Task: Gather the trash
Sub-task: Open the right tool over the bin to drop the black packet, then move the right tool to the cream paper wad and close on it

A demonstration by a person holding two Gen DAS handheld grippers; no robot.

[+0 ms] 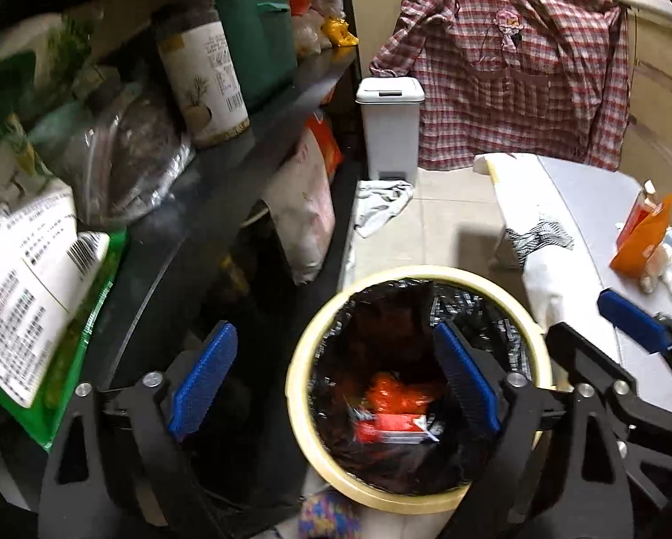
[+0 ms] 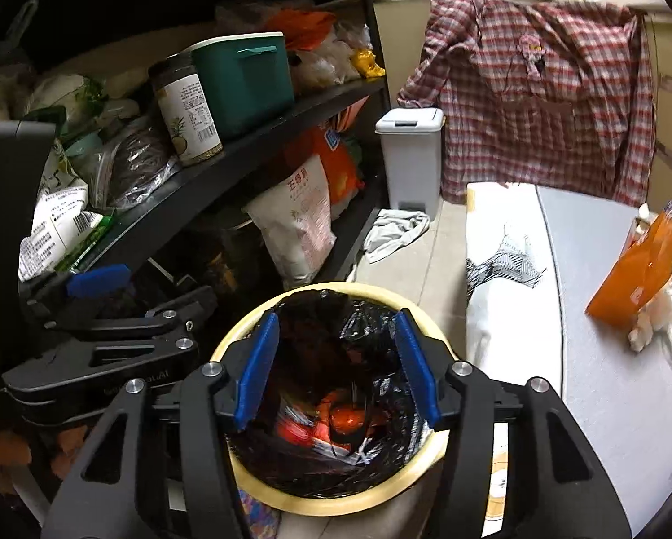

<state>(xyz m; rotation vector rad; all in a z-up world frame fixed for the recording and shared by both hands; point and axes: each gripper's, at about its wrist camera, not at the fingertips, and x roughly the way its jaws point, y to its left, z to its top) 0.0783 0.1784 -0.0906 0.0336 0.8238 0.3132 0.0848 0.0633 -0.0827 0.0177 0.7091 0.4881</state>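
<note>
Right wrist: round cream-rimmed bin (image 2: 331, 505), crinkled black liner (image 2: 380, 328).

The left claw (image 1: 336, 382) fills the lower part of its own view, angled downward, blue pads spread wide with nothing between them. The right claw (image 2: 338, 370) sits at the lower centre of its view, also tilted down, pads parted and empty. Each claw shows at the other view's edge, side by side.
</note>
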